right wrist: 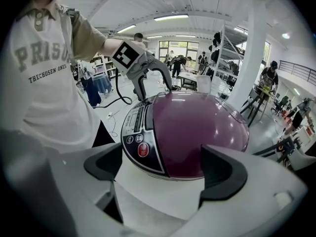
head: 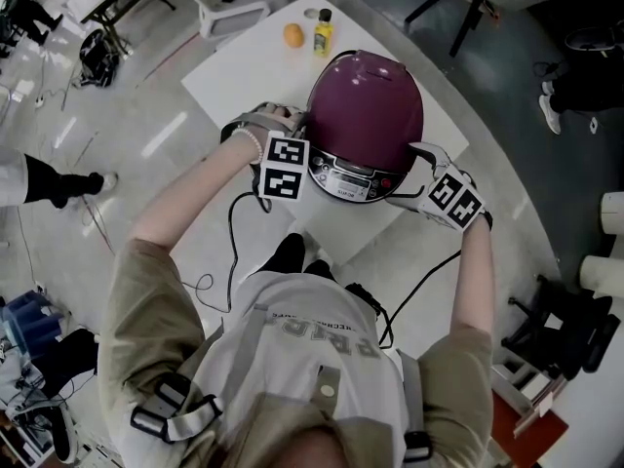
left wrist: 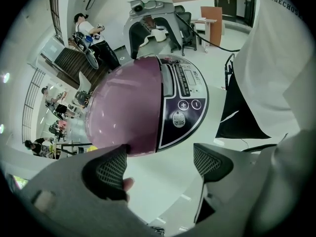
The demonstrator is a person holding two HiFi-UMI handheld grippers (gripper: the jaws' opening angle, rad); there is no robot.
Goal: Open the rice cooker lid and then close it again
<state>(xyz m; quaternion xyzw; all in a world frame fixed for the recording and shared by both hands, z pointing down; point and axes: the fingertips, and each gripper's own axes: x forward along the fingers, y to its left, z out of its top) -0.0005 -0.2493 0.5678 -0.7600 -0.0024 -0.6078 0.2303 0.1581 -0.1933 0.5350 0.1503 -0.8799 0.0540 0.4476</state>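
Cooker [head: 366,105], purple with its lid down, sits close to the near edge of a white bench [head: 244,71]. Bare bench lies on its far left. The left gripper [left wrist: 160,162] is just beside the cooker's left flank and the right gripper [right wrist: 163,167] is at its right. Both have fingers [right wrist: 224,172] spread, holding nothing. An orange [head: 293,35] and a bottle [head: 323,32] stand near the far edge, well apart from the cooker.

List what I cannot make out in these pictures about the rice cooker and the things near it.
Small print on the control panel: too small to read in every view.
Base of the rice cooker: hidden under its own dome in the head view.
Label of the yellow bottle: too small, head view.
Whether the left tool touches the cooker: one jaw overlaps its rim in the left gripper view, contact unclear.
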